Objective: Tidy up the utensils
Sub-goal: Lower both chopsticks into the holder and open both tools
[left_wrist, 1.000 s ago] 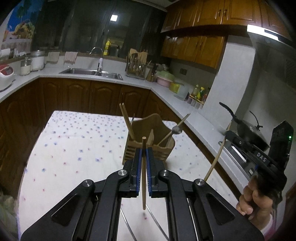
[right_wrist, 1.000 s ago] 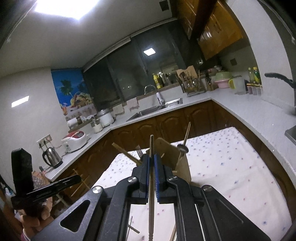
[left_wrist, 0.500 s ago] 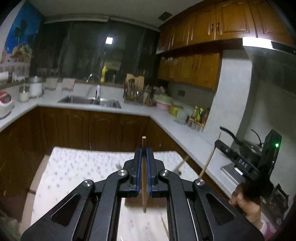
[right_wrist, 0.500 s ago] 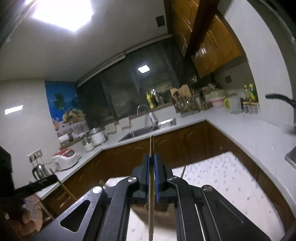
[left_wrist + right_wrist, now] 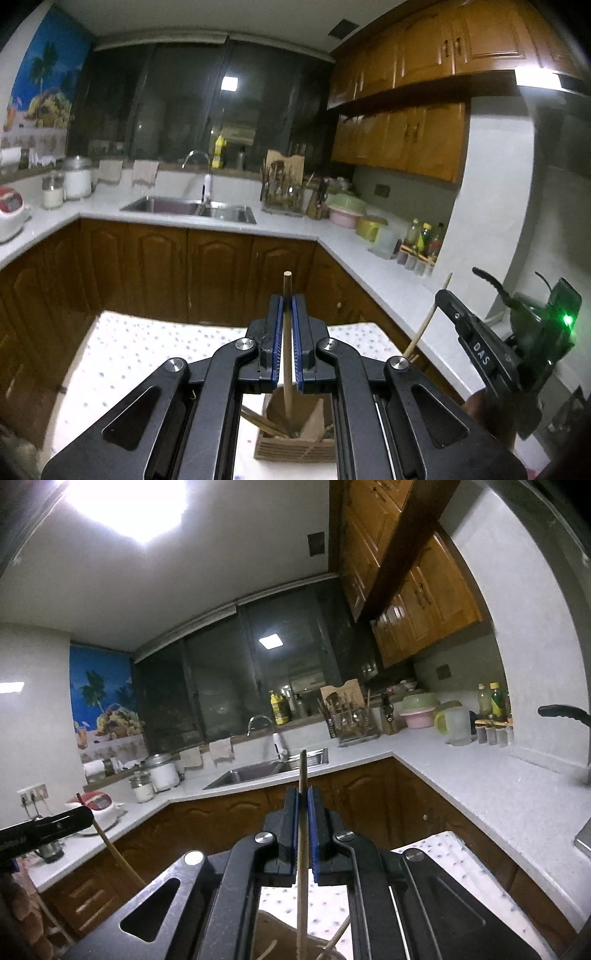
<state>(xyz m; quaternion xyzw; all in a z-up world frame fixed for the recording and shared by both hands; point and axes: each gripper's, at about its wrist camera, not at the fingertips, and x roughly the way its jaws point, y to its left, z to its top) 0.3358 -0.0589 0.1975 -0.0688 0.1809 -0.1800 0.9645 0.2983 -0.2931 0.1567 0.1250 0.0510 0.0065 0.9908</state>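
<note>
Each gripper pinches one chopstick upright, presumably so the thin stick can drop end-first into the holder (image 5: 295,435), a slotted wooden caddy standing on the dotted cloth (image 5: 147,354). The left gripper (image 5: 287,332) is clamped on its chopstick (image 5: 286,354), whose lower end hangs just above the holder's open top, possibly already inside the rim; the exact depth cannot be told. Other sticks lean inside the holder. The right gripper (image 5: 303,827) is likewise closed on a chopstick (image 5: 302,867), held near its middle, the lower part reaching down toward the holder's edge (image 5: 273,930) at the bottom of that view. Both tools are pitched forward and level, looking across the kitchen, not down, so the holder sits low under the fingers. In the left view the right gripper stands to the right of the holder and higher, its stick slanting down toward it. Judging by this, the left stick goes in first.
</note>
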